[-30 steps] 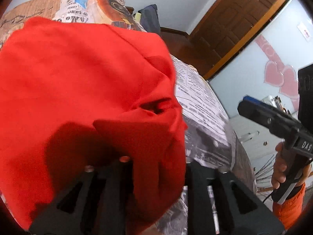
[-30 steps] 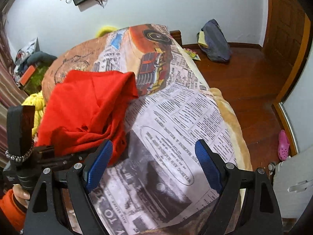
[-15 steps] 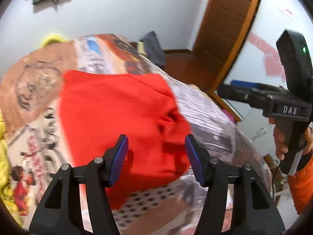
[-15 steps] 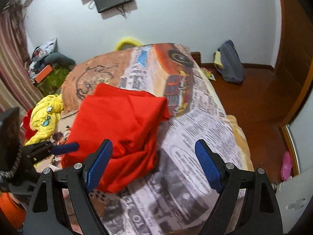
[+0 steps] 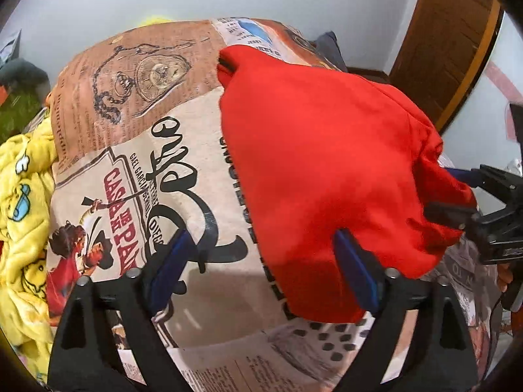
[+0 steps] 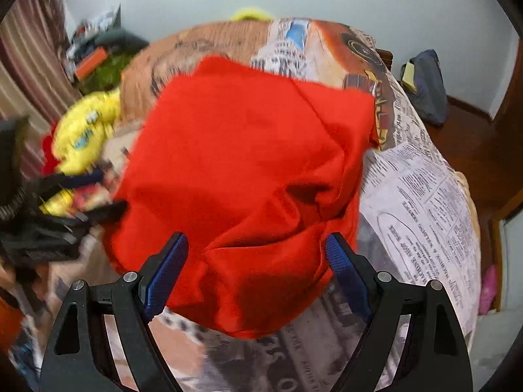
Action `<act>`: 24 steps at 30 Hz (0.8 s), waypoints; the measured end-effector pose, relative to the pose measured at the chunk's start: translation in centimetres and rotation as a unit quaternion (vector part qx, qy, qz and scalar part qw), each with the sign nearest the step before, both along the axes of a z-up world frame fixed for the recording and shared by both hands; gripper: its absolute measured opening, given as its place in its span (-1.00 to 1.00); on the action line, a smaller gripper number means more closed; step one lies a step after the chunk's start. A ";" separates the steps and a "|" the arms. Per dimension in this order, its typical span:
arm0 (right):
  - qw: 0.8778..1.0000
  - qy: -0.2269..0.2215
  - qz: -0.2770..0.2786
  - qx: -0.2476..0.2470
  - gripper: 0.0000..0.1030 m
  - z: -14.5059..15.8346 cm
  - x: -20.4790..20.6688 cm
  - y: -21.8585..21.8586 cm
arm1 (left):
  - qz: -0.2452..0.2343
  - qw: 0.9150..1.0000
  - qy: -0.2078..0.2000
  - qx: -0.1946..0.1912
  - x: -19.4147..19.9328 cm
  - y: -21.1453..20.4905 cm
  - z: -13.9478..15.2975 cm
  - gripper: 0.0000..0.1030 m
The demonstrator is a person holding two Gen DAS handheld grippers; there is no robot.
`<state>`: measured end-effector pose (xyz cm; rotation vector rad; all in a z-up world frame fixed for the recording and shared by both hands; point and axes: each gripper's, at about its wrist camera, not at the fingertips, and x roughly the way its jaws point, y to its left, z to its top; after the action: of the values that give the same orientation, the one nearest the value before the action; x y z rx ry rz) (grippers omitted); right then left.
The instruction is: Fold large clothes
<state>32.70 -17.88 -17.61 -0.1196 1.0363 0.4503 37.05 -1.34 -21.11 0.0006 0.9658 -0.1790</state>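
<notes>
A red garment (image 5: 327, 170) lies bunched and roughly folded on the bed's printed blanket (image 5: 137, 170); it also fills the middle of the right wrist view (image 6: 248, 176). My left gripper (image 5: 261, 268) is open and empty, its right finger at the garment's near left edge. My right gripper (image 6: 258, 271) is open and empty, both fingers straddling the garment's near edge. The right gripper also shows at the right of the left wrist view (image 5: 457, 196), open beside the garment. The left gripper shows blurred at the left of the right wrist view (image 6: 98, 192).
A yellow blanket (image 5: 23, 215) is heaped at the bed's left side. A dark bag (image 6: 425, 81) sits on the wooden floor by the far wall. A wooden door (image 5: 447, 32) stands at the right. Clutter lies by the curtain (image 6: 29, 75).
My left gripper let go of the red garment, opened and pulled back to the left. My right gripper moved left over the garment's near edge. The garment now lies flatter.
</notes>
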 end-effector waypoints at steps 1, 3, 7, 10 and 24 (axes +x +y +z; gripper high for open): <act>1.000 -0.004 -0.007 -0.025 0.63 -0.6 0.1 -0.7 | 0.000 1.000 0.002 -0.009 0.1 0.4 -0.3 0.77; 0.999 -0.002 -0.024 -0.044 0.63 -1.2 0.4 -2.4 | -0.001 1.000 0.003 -0.015 -0.2 0.5 -0.4 0.78; 0.997 0.034 -0.064 0.010 0.63 -2.0 0.8 -7.0 | 0.000 1.000 -0.001 0.003 -0.7 0.9 -1.2 0.88; 0.992 0.035 -0.121 0.009 0.63 -2.2 0.8 -10.0 | 0.005 1.000 0.002 -0.001 -0.8 1.1 -1.3 0.88; 0.994 -0.044 -0.086 0.049 0.66 4.6 -0.2 -8.2 | 0.003 0.998 -0.046 0.044 -0.9 0.2 2.7 0.86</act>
<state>32.55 -26.04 -13.02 0.0363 0.9284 0.3360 36.16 -1.12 -18.37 0.0862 0.8816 -0.1288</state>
